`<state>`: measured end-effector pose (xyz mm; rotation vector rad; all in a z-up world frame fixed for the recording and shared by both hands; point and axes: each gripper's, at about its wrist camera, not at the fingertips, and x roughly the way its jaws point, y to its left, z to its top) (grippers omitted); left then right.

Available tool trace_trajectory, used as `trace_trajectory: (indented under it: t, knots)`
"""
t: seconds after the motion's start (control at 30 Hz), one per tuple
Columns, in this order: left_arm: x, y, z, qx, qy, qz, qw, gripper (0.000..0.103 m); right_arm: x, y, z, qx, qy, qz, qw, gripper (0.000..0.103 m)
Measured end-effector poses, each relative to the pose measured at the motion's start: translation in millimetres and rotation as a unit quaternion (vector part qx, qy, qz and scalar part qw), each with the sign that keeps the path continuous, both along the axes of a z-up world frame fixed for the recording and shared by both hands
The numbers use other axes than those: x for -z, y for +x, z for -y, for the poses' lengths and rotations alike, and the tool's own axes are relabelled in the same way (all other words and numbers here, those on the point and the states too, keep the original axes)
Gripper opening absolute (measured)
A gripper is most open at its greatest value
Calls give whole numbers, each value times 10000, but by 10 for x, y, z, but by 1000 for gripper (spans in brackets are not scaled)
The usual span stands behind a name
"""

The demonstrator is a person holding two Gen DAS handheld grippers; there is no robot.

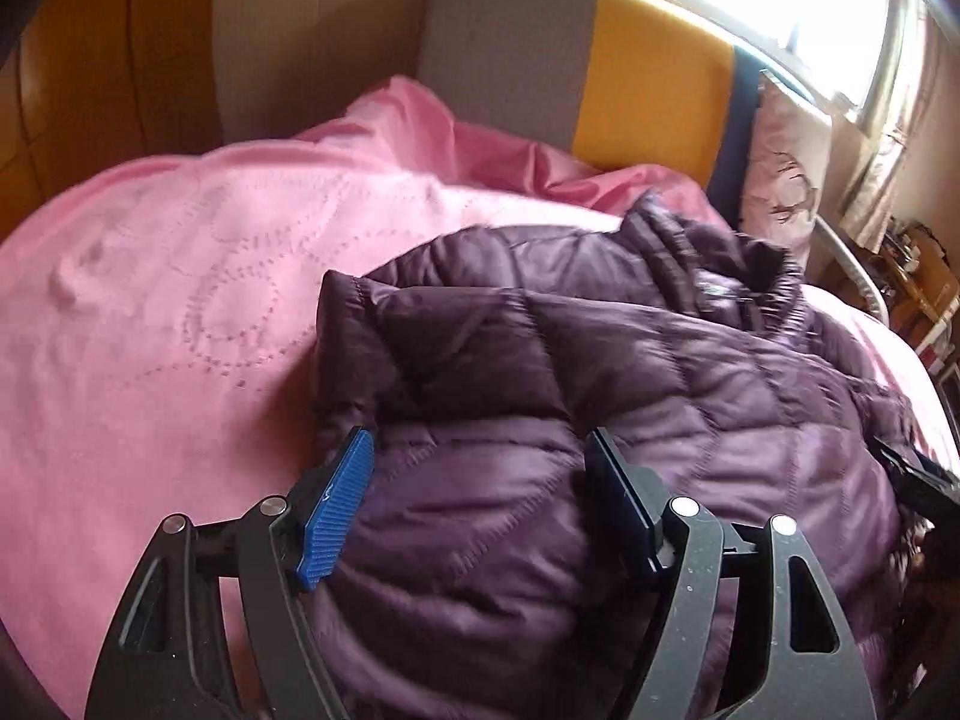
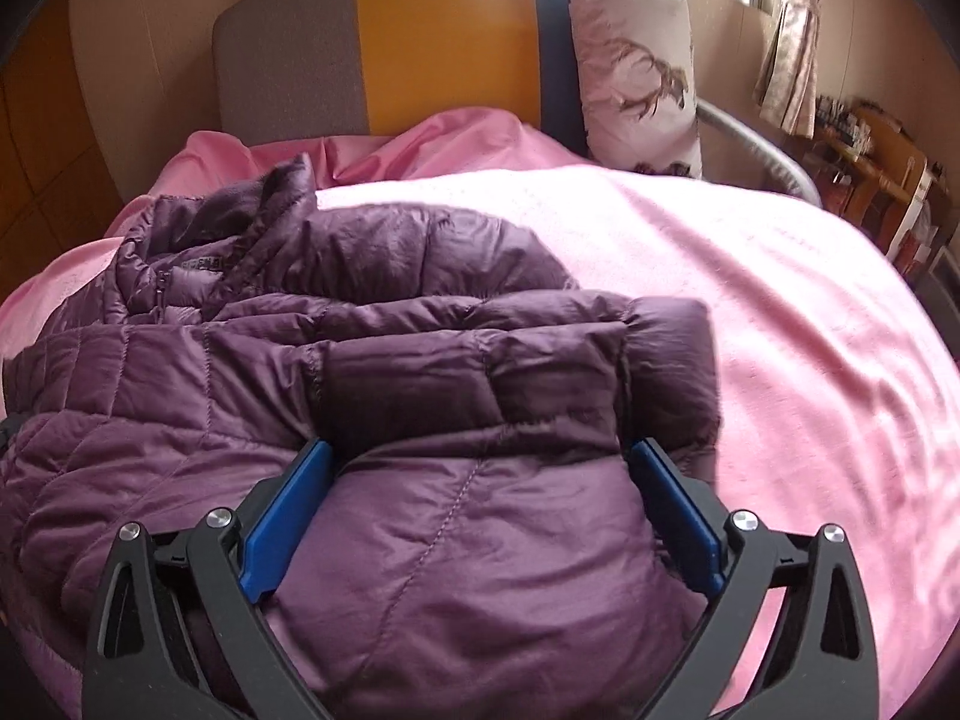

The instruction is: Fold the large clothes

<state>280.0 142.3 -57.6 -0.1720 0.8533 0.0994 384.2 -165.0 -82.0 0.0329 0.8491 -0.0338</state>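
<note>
On the pink bedspread (image 1: 150, 300) lies the purple quilted jacket (image 2: 420, 360). We hold the left gripper (image 1: 480, 480) and right gripper (image 2: 480, 474) released, jaws straddling jacket folds.

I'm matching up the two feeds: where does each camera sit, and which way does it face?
Left wrist: on the left gripper, angled down over the purple jacket on the pink bedspread; own black fingers show.
Right wrist: on the right gripper, angled down at the jacket's folded sleeve; own fingers show.
Shared: jacket, bedspread, yellow headboard, pillow.
</note>
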Motion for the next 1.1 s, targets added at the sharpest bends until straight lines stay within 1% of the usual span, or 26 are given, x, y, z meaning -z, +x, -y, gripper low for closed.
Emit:
trace_trajectory:
  t: [0.03, 0.1, 0.2, 0.23, 0.3, 0.37, 0.43, 0.57, 0.63, 0.73, 0.8, 0.87, 0.9, 1.0, 1.1]
  knots:
    - [-52, -83, 48, 82, 53, 112, 9999, 72, -63, -78, -36, -47, -60, 114, 9999, 99]
    - [-109, -259, 175, 305, 129, 265, 9991, 72, -166, -254, -106, -248, 29, 287, 9993, 99]
    - [-43, -361, 315, 526, 191, 184, 9983, 72, -206, -467, -285, -641, 57, 383, 9972, 99]
    - [0, -359, 339, 528, 230, 140, 9982, 72, -182, -502, -341, -737, 25, 360, 9966, 99]
    - [94, -308, 347, 498, 219, -2, 9985, 74, -75, -522, -422, -748, -124, 275, 9967, 99]
    - [187, -264, 319, 461, 131, -138, 9988, 77, 42, -465, -420, -700, -46, 85, 9975, 99]
    - [237, -230, 282, 417, 25, -233, 9989, 77, 132, -390, -430, -677, 25, -58, 9977, 99]
    - [254, -228, 324, 395, 165, -246, 9988, 77, 228, -289, -458, -704, 52, -261, 9972, 101]
    - [196, -275, 327, 320, 189, -178, 9991, 77, 233, -284, -453, -708, 59, -265, 9971, 101]
    - [55, -461, 325, 184, 166, 7, 9997, 77, 204, -290, -435, -699, 132, -222, 9972, 101]
    - [-46, -618, 351, 197, 270, 176, 9993, 77, 158, -326, -422, -704, 157, -165, 9973, 101]
    - [-144, -766, 357, 181, 357, 355, 9986, 84, 90, -403, -397, -686, 238, -111, 9973, 101]
    - [-190, -848, 348, 154, 368, 435, 9983, 84, 53, -445, -384, -665, 286, -83, 9973, 101]
    - [-254, -1020, 311, 100, 281, 495, 9983, 84, -44, -632, -372, -703, 391, -23, 9968, 101]
    - [-265, -1137, 257, 41, 240, 494, 9985, 84, -40, -806, -376, -782, 425, -207, 9958, 101]
